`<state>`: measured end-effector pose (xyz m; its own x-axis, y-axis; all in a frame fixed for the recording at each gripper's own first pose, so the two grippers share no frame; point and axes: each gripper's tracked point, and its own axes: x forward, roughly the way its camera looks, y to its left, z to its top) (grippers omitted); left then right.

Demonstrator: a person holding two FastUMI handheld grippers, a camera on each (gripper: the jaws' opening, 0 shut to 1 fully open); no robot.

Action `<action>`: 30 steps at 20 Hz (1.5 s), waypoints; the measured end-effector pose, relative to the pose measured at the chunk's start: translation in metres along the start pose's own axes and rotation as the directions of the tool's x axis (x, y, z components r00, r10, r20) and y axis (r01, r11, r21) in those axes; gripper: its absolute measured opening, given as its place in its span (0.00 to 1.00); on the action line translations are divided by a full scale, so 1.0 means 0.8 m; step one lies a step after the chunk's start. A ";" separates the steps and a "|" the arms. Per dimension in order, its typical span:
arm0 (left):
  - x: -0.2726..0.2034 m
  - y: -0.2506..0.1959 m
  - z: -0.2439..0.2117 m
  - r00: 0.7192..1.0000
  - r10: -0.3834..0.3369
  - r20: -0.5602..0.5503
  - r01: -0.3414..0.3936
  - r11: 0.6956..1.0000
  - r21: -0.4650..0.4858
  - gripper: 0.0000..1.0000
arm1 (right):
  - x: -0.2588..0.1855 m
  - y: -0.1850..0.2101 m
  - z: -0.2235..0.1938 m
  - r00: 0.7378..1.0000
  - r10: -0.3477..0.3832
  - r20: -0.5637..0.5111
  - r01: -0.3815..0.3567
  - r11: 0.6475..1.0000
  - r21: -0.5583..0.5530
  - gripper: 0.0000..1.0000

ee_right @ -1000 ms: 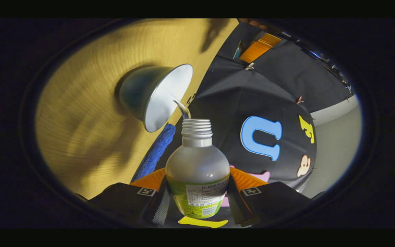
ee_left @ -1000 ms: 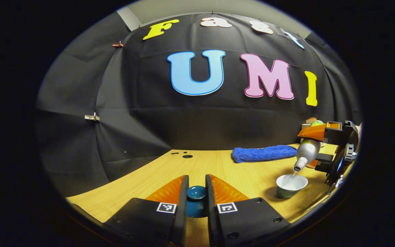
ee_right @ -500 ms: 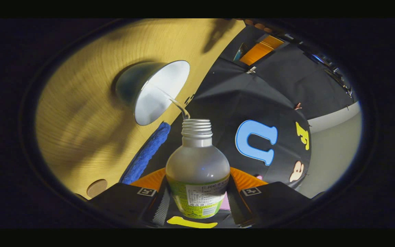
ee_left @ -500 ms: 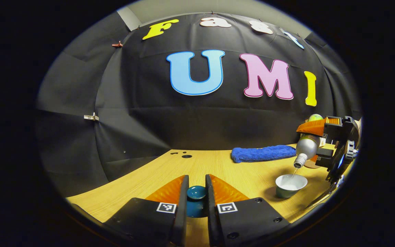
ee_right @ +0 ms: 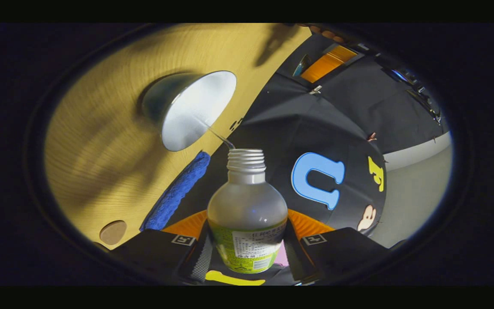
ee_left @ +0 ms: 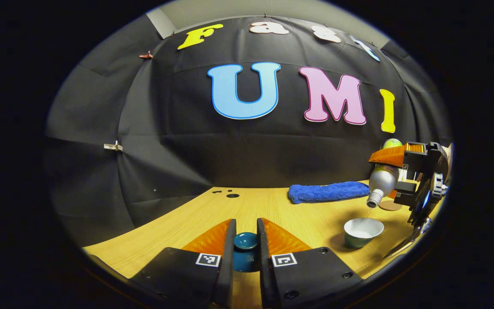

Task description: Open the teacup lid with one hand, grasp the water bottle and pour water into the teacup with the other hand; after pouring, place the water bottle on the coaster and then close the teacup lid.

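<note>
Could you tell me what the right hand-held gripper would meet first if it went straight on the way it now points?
Probably the teacup or the table beside it: the right hand-held gripper tilts the water bottle down toward them, though depth is unclear.

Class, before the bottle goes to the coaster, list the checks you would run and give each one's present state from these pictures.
1. Right gripper fingers press the bottle on both sides: ok.
2. Pouring finished: not ok, a thin stream falls into the cup.
3. Coaster bare: ok.
4. Lid held between left gripper fingers: ok.
5. Cup upright on the table: ok.
6. Water level in cup: cannot tell.
</note>
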<state>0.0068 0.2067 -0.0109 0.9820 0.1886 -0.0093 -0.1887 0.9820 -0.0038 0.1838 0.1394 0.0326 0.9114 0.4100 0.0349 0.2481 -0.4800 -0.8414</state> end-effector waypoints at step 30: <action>0.002 0.001 0.000 1.000 0.004 -0.001 -0.004 1.000 0.001 0.29 | -0.001 -0.012 0.011 0.997 -0.046 0.056 0.048 0.998 -0.043 0.75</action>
<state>0.0080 0.2080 -0.0105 0.9812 0.1928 -0.0099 -0.1929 0.9812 -0.0027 0.1775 0.1504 0.0360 0.8795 0.4739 0.0431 0.3052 -0.4923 -0.8151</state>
